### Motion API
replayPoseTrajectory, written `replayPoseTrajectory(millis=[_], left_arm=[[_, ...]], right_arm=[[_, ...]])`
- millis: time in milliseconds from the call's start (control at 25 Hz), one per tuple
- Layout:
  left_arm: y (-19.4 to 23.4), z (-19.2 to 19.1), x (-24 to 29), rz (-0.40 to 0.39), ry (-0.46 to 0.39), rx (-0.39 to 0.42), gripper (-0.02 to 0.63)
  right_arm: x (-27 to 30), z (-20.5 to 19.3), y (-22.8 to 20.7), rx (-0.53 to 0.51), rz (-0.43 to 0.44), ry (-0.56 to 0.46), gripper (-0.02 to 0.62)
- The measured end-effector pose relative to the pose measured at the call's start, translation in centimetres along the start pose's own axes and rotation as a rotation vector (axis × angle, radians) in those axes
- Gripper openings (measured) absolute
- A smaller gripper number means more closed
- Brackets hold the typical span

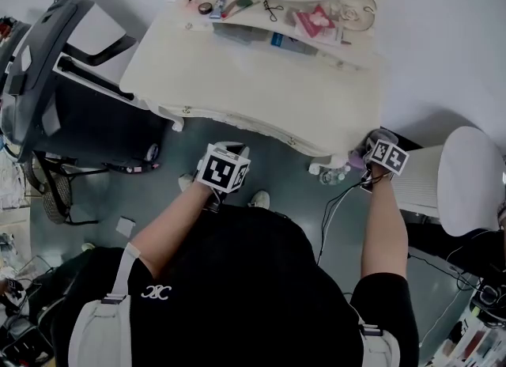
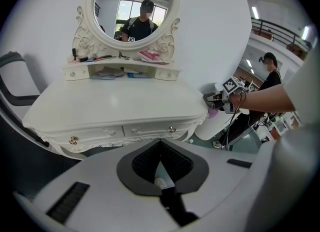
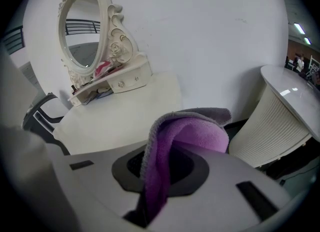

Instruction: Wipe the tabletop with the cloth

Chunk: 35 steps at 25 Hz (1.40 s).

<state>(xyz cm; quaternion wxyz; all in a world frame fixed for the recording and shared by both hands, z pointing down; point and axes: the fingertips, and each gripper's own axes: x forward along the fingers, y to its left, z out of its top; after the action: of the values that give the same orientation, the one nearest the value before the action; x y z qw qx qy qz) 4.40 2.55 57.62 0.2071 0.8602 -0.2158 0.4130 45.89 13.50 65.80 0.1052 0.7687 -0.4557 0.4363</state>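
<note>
Gripping a purple microfibre cloth with a grey edge (image 3: pixel 192 132), the right gripper (image 3: pixel 161 176) has its jaws clamped on the fabric; the fold bulges up over the jaw opening and hides the pads. In the head view this right gripper (image 1: pixel 383 156) sits at the front right corner of the cream dressing table, and only a sliver of cloth (image 1: pixel 355 164) shows beside it. Whether the cloth touches the corner cannot be made out.

Left gripper (image 2: pixel 160 150): ribbed black jaws drawn together at the tips, nothing between them. The gap behind shows grey floor and a white shoe toe (image 2: pixel 161 181). From above, its marker cube covers the jaws (image 1: pixel 222 170), which hang over the floor just in front of the table's drawer edge.

Cream dressing table with a bare, curved tabletop (image 2: pixel 117 103), two shallow drawers with small knobs below.

Black chair (image 1: pixel 59 81), left of the table, partly cut off.

White ribbed round stand (image 3: pixel 277 113), right of the table, top cropped.

Raised rear shelf (image 1: pixel 273 25) holding small items: scissors (image 1: pixel 273 9), a pink packet (image 1: pixel 315 20), others too small to identify.

Oval carved-frame mirror (image 2: pixel 132 6) above the shelf, against the white wall; only its lower rim appears from overhead.
</note>
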Motion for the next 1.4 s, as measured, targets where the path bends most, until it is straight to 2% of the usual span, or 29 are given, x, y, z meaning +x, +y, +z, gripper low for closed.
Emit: replayPoseTrajectory(millis=[200,360,480,640,1120,1400], left_arm=[[0.6,0.0,-0.4,0.016,-0.002,-0.019,0.005],[2.3,-0.8,-1.2,0.041,0.009,-0.068,0.005],[3.5,-1.3,-1.9,0.057,0.008,-0.101,0.004],[4.6,-2.2,-2.4,0.074,0.028,-0.127,0.005],[10.8,-4.4,-3.7,0.094,0.039,-0.223,0.005],[16.0,-3.5,-4.9,0.081,0.034,-0.216,0.005]], right_arm=[[1.1,1.2,-0.3,-0.046,-0.036,0.022,0.041],[1.8,2.2,0.1,-0.108,-0.066,0.031,0.041],[2.5,3.0,1.3,-0.169,-0.081,0.023,0.041],[3.8,4.0,3.7,-0.193,-0.061,0.0,0.041],[8.2,5.4,16.7,-0.28,0.029,-0.011,0.041],[10.4,5.4,25.9,-0.328,0.079,0.002,0.041]])
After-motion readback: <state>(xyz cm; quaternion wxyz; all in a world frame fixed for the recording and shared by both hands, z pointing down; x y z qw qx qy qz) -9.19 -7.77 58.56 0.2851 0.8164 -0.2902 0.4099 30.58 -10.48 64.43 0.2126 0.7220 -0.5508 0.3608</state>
